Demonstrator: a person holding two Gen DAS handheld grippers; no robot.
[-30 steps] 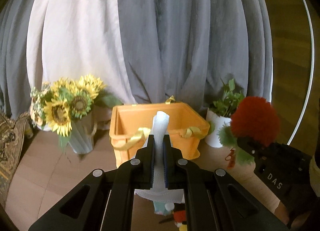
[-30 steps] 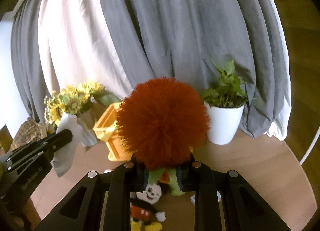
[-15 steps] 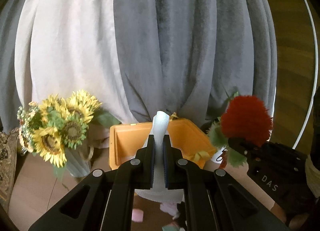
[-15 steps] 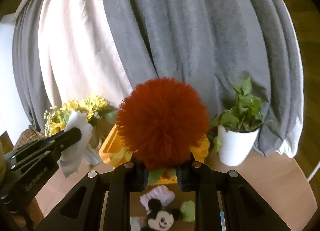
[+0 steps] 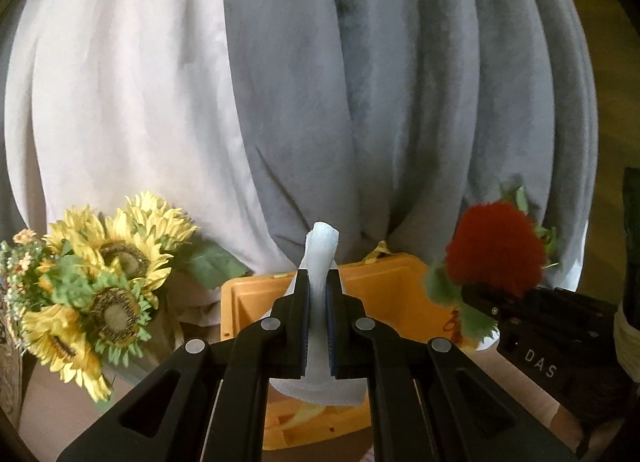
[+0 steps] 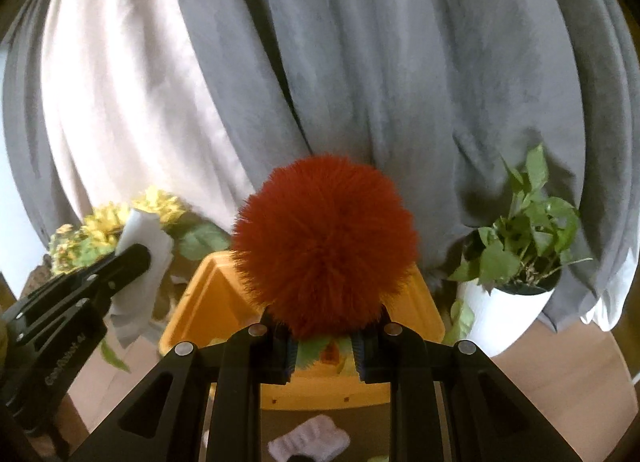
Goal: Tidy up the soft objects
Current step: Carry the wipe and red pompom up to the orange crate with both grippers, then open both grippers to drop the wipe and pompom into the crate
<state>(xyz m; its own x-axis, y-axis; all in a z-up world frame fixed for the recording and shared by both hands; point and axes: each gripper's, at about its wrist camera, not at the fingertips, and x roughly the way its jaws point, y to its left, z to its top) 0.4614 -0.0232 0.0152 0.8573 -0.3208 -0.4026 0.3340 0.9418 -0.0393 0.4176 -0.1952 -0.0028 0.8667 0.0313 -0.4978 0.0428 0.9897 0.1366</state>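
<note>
My left gripper [image 5: 318, 294] is shut on a pale blue-white soft cloth [image 5: 319, 258] that stands up between its fingers, right over the near rim of the orange bin [image 5: 384, 294]. My right gripper [image 6: 324, 336] is shut on a fluffy red pompom toy [image 6: 324, 250] with green leaf parts, held above the orange bin [image 6: 204, 302]. In the left wrist view the right gripper [image 5: 480, 294] carries the red pompom toy [image 5: 494, 248] at the right. The right wrist view has the left gripper [image 6: 138, 258] with the cloth [image 6: 140, 286] at the left.
Sunflowers in a vase [image 5: 100, 290] stand left of the bin. A potted green plant in a white pot [image 6: 508, 302] stands to its right. Grey and white curtains [image 5: 320, 102] hang close behind. A small white soft item [image 6: 308, 440] lies on the wooden table before the bin.
Both grippers moved forward toward the orange bin and the curtains, each keeping its load. The bin now sits under the fingertips, and the table toys have dropped out of view.
</note>
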